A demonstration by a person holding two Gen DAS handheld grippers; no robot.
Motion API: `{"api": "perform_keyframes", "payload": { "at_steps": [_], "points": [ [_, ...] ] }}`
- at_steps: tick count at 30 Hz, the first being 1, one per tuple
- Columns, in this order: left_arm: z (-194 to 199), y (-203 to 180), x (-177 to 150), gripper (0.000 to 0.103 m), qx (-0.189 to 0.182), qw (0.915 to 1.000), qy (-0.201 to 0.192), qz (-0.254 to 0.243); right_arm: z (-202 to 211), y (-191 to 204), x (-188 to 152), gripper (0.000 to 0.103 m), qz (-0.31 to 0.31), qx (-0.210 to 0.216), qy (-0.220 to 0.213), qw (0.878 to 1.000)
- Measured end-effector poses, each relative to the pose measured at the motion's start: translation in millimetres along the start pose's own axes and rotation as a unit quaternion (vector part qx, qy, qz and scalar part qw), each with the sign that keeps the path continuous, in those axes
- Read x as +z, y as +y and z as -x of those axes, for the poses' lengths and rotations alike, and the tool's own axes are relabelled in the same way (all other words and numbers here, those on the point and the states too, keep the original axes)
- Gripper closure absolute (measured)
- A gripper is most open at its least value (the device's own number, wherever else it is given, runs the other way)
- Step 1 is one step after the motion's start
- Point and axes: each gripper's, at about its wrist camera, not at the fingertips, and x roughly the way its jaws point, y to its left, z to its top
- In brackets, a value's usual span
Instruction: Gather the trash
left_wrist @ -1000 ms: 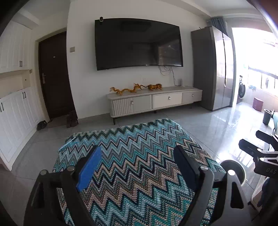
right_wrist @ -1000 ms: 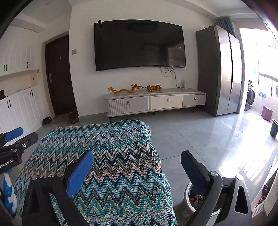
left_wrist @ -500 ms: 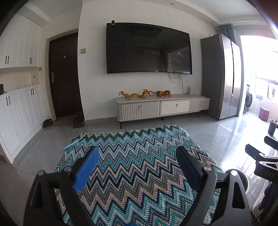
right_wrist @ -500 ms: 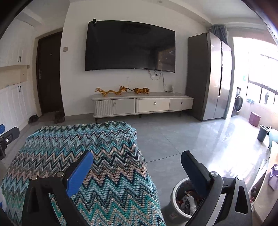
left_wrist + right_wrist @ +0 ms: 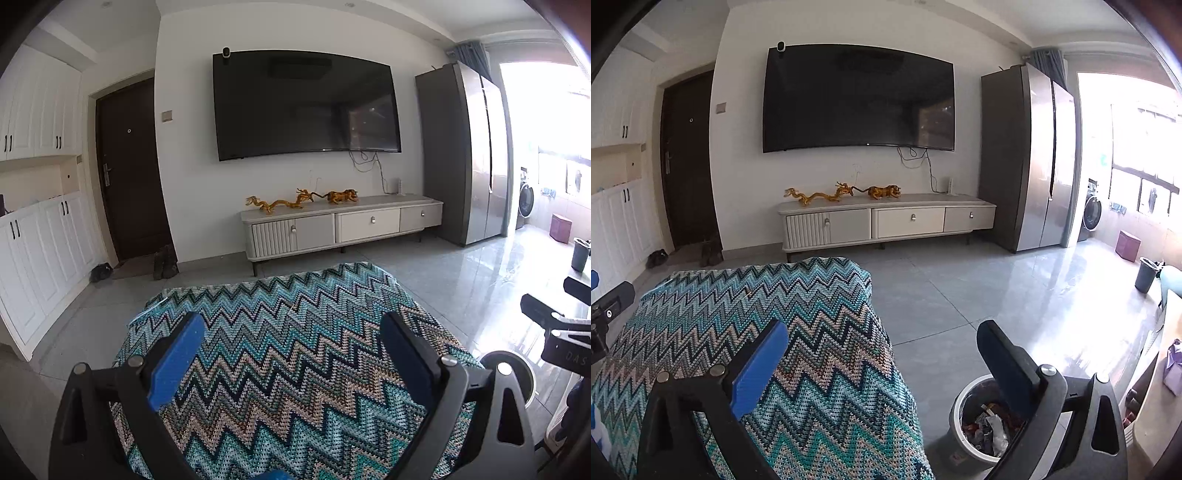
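Note:
My left gripper [image 5: 291, 325] hovers over a table draped in a teal zigzag knitted cloth [image 5: 295, 369]. Its jaws are opening, with nothing between the blue pads. My right gripper [image 5: 882, 330] stands open and empty over the cloth's right edge [image 5: 812, 332]. Below its right finger, a round grey trash bin [image 5: 955, 410] on the floor holds crumpled wrappers [image 5: 990, 428]. The bin's rim [image 5: 517, 363] also shows in the left wrist view, beneath the right gripper's fingers [image 5: 539, 310]. No loose trash shows on the cloth.
A grey TV cabinet [image 5: 886, 221] with golden figurines stands against the far wall under a large TV [image 5: 857, 99]. A tall fridge [image 5: 1030, 158] is at the right, white cupboards [image 5: 40, 254] at the left. A small dark bin [image 5: 1145, 275] and a low table edge [image 5: 1160, 387] sit far right.
The right wrist view has swung to the right, bringing the trash bin and its contents into fuller view. The left gripper's jaws have widened a little; its view has lifted slightly.

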Motion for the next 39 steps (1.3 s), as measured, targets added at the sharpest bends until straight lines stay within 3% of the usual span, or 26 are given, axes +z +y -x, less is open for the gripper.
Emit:
{"api": "perform_keyframes", "payload": {
  "at_steps": [24,39],
  "points": [
    [-6.0,-30.6,-6.5,0.007,-0.036,0.9989,0.018,-0.022,-5.2,-17.4,-13.0,0.0,-0.02,-0.017,0.019,0.999],
    [2.9,-27.1,-2.8,0.007,-0.026,0.9995,0.008,-0.013,-2.1,-18.8,-14.4,0.0,-0.02,-0.016,0.016,1.0]
  ]
}}
